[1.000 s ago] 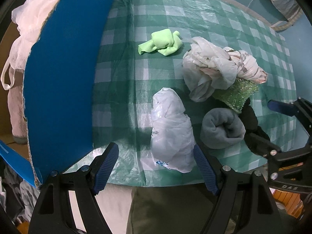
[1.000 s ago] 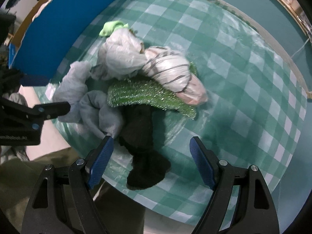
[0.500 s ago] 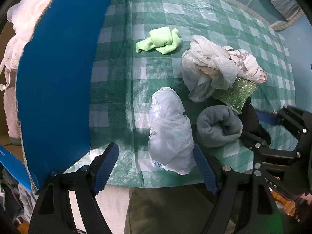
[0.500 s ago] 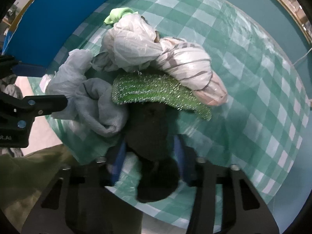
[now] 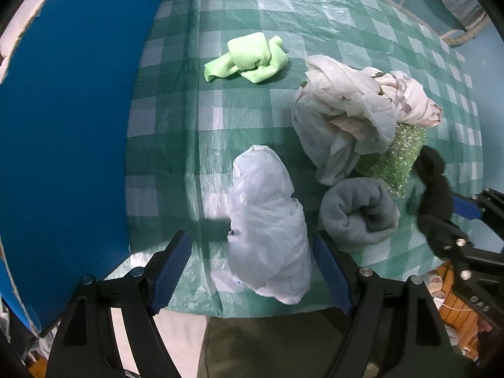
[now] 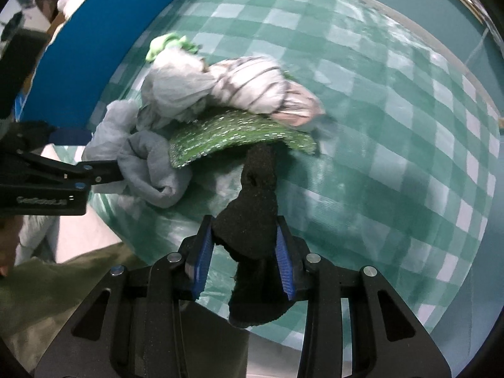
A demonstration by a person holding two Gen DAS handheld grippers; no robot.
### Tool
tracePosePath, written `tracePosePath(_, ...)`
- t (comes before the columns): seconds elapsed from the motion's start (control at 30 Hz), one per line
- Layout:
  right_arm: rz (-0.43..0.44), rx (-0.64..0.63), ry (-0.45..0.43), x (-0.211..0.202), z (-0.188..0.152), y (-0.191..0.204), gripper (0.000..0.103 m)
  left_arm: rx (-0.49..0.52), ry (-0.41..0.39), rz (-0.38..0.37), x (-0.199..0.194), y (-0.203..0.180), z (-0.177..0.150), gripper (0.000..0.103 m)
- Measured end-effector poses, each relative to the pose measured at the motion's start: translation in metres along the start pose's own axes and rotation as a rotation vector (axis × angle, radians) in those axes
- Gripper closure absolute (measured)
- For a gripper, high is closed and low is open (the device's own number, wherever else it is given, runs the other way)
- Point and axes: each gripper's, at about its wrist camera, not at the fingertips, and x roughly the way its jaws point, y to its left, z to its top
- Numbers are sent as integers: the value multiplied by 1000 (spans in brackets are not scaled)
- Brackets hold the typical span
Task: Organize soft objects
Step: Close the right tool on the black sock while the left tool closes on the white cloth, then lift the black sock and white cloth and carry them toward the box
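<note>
Tablecloth: green-and-white check, plastic sheen, spread over the whole table; wrinkled, one long crease running down the left-wrist view.
Blue board: big flat panel at the left edge of the table, standing over the cloth's left side; seen again top left in the right-wrist view.
White bundle: thin crumpled fabric knotted with a striped pinkish piece, lying on top of the scourer; right of centre on the cloth.
Plastic bag: pale, crumpled, lying lengthwise between the left tongs' fingers, near edge of the table.
Left gripper: pointing down over the bag, blue pads wide apart; the right pad just beside the bag, the left pad well clear; nothing gripped.
Right gripper: jaws drawn in close, blue pads pressed on both sides of the black sock; seen side-on at the right edge of the left-wrist view.
Black sock: dark knit, pinched at its middle, lower end hanging below the pads, upper end reaching under the scourer's edge.
Grey towel: rolled, just right of the bag, touching the scourer's corner.
Scourer: glittery green pad, partly under the white bundle, tilted.
Lime cloth: bright green, loosely knotted, alone and well apart from the pile, toward the far side.
</note>
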Motion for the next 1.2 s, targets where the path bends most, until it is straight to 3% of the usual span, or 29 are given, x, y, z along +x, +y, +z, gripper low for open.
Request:
tracePosePath(0.1,1,22,-16,-8,2,-10,67,32,-14,14,0,-3,-1,32)
tracePosePath(0.17,4,38,-28,-15,4,-17,67,50,-14,21,2,-6,0,49)
tracePosePath(0.33,7,64,-55,-40,7,-11,67,72,-38,26,2,-13,1,57)
tracePosePath(1.0,3,75,-143,-85,37,-1,67,80,-158,46,-65,-38,3,59)
tracePosePath(1.2,2,76,-163,-101,50,4,67,85,-188,37,-88,-18,10,59)
